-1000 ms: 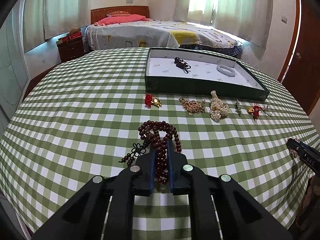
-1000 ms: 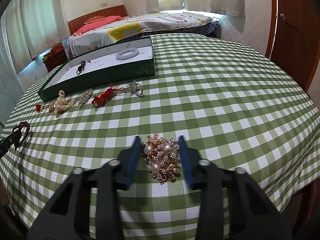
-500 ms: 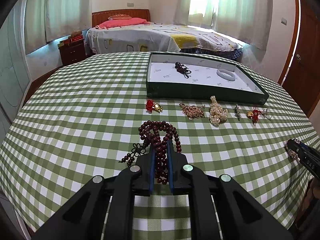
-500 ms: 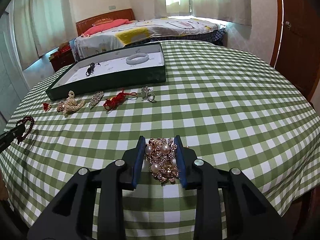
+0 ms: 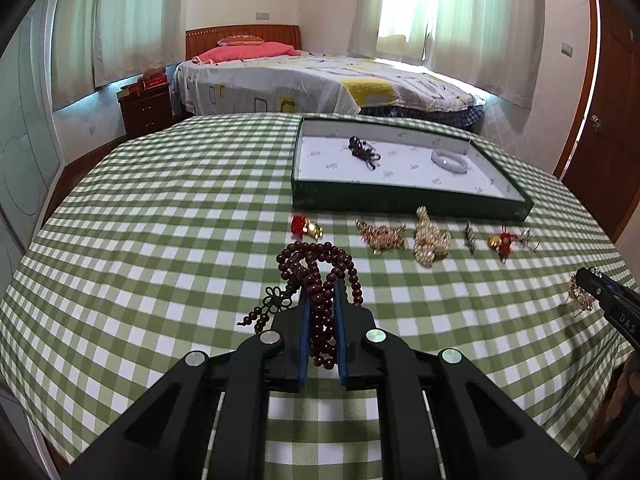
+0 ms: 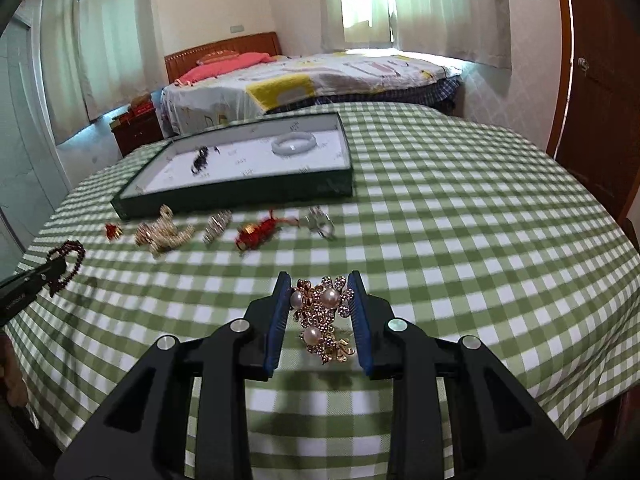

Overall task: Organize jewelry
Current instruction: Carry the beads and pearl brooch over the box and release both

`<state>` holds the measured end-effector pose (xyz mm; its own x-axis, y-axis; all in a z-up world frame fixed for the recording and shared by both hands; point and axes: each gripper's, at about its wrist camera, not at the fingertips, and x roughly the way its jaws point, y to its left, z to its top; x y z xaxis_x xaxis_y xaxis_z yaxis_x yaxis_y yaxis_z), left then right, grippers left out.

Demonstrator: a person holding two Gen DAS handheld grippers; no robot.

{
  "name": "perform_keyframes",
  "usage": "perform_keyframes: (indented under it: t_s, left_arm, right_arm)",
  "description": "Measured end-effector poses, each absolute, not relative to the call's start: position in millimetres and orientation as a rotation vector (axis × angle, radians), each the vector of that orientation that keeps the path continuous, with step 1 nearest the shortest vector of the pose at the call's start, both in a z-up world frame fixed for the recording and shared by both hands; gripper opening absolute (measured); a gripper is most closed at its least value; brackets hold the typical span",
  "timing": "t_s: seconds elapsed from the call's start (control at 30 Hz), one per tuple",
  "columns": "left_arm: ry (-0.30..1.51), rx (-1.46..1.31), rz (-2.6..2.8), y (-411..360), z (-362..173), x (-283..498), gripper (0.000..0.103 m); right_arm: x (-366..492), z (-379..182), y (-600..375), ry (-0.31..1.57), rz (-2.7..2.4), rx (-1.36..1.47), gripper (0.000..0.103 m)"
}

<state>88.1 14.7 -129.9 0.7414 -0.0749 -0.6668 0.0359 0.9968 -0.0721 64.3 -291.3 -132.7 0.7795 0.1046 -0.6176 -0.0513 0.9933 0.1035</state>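
- Lying in a row on the green-checked surface (image 5: 168, 216), just in front of the green tray (image 5: 400, 200), are a red-and-gold charm (image 5: 306, 227), a gold chain piece (image 5: 380, 236), a pearl cluster (image 5: 430, 236), a small silver piece (image 5: 469, 236), a red knotted charm (image 5: 503, 242) and a silver ring (image 5: 528, 238); none of them sits between either gripper and the tray.
- Inside the tray rest a dark beaded piece (image 5: 363, 150) and a pale bangle (image 5: 449, 160), well apart.
- The left gripper (image 5: 320, 292) has its fingers clamped shut on a dark red bead strand (image 5: 316, 276), whose loops and knotted tassel spill out ahead and to the left.
- The right gripper (image 6: 322, 294) pinches a gold brooch with pearls (image 6: 322, 316) between its blue pads, over the near part of the surface.
- Only the right wrist view shows the brooch in detail: three pearls, rhinestone petals. In the left wrist view it is a blurred glint at the right edge.
- A bed (image 5: 320, 80) stands beyond the surface.
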Motion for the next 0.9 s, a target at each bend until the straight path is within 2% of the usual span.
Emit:
perform_keyframes:
  t_s: [0.27, 0.5, 0.73, 0.9]
  left_arm:
    - [0.646, -0.052, -0.112, 1, -94, 107, 0.011]
    - [0.582, -0.044, -0.172, -20, -75, 153, 0.011]
    - [0.564, -0.023, -0.200, -44, -74, 215, 0.011]
    - [0.599, -0.007, -0.181, -51, -92, 251, 0.011]
  right_arm:
    - [96, -89, -274, 0.566, 0.149, 0.083, 0.029]
    - [151, -69, -257, 0.513, 0.201, 0.083, 0.029]
    - [212, -79, -250, 0.531, 0.203, 0.098, 0.029]
    - [249, -102, -253, 0.593, 0.176, 0.086, 0.029]
